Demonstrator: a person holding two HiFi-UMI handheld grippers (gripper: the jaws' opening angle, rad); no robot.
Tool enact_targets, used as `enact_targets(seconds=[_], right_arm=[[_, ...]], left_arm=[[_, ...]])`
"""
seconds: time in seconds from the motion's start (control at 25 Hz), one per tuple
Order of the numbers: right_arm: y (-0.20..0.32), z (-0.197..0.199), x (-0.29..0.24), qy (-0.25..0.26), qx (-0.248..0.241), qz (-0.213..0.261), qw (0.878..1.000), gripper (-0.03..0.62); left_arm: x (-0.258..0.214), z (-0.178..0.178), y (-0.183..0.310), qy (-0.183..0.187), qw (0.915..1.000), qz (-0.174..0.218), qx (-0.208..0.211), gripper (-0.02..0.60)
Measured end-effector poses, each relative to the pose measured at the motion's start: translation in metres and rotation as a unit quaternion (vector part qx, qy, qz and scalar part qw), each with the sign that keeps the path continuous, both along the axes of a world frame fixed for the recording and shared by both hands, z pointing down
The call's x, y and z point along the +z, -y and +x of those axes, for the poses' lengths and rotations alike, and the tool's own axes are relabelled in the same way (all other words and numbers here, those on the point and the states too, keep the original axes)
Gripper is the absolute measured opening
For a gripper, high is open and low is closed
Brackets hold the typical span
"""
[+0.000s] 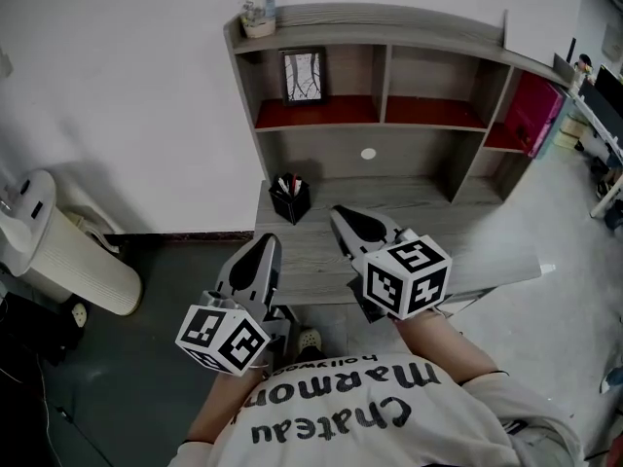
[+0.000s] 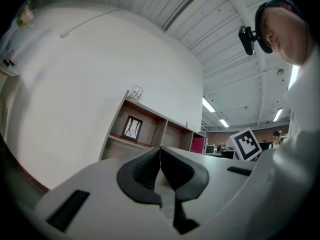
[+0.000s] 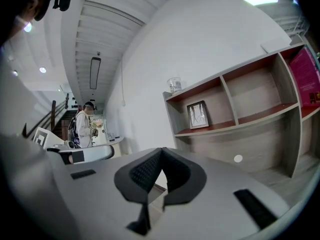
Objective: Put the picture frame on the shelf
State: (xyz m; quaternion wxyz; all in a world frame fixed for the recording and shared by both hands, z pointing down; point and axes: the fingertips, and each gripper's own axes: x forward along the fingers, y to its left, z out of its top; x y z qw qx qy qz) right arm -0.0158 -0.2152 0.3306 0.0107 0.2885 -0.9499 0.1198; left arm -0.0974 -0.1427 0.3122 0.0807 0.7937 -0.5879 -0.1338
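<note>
The picture frame point(image 1: 304, 75) stands upright in the left compartment of the grey shelf point(image 1: 380, 125), on its red board. It also shows as the picture frame point(image 2: 132, 128) in the left gripper view and the picture frame point(image 3: 198, 115) in the right gripper view. My left gripper point(image 1: 265, 244) is shut and empty, held low at the desk's front edge. My right gripper point(image 1: 341, 216) is shut and empty too, over the desk's front. Both left gripper point(image 2: 160, 149) and right gripper point(image 3: 162, 150) tips point toward the shelf, well short of it.
A black pen holder point(image 1: 290, 199) stands on the desk point(image 1: 409, 212) at its left. A glass jar point(image 1: 258, 13) sits on the shelf top. A pink panel point(image 1: 535, 113) closes the shelf's right end. A white bin point(image 1: 58, 246) stands on the floor at left. A person point(image 3: 84, 126) stands far off.
</note>
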Motion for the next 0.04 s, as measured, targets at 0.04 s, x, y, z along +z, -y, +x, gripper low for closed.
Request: enact_targets(seconds=[0.04], right_arm=[[-0.0027,0.0,0.0011,-0.001,-0.003,-0.002,1.0,0.005]], left_arm=[[0.0,0.0013,-0.0017,0.0,1.0,0.0,0.0,0.017]])
